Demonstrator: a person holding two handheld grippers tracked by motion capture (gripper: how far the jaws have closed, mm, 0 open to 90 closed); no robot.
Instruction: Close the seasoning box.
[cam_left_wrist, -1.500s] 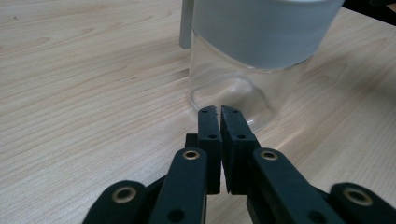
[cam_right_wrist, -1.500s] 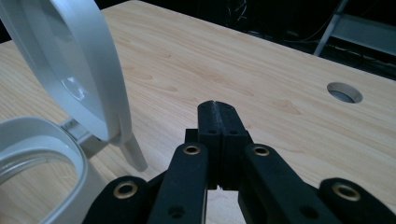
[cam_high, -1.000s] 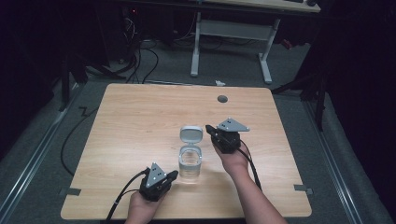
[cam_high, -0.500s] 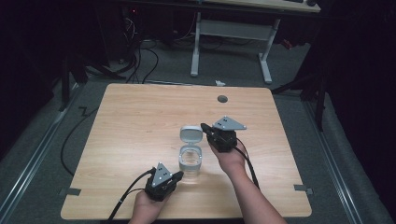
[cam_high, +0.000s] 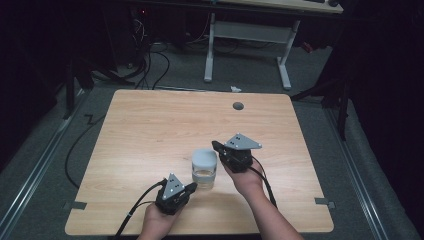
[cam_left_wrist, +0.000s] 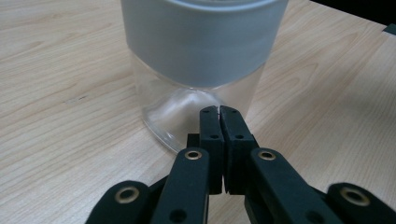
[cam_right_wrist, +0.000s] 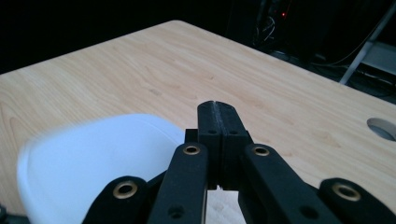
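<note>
Jaws are seen pressed together on both grippers, nothing gripped between them. Left gripper (cam_high: 191, 187) is held low at the near edge of the worktop (cam_high: 150, 130), its tips pointed at the base of the jar (cam_high: 204, 169); in the left gripper view the closed tips (cam_left_wrist: 219, 112) are seen right at the clear lower wall of the jar (cam_left_wrist: 187, 107), contact cannot be confirmed. Jar is stood upright near the middle of the worktop's near half, between the two grippers; clear glass body, pale frosted lid (cam_high: 204, 158) sat on top. Right gripper (cam_high: 216, 145) is held just right of the jar at lid height, tips pointed toward the lid's far right edge. In the right gripper view the lid (cam_right_wrist: 93, 158) is seen as a blurred white shape below and left of the closed tips (cam_right_wrist: 218, 106); touching or not cannot be told. Grommet hole (cam_high: 238, 106) is seen at the far side of the worktop, well apart from the jar.
</note>
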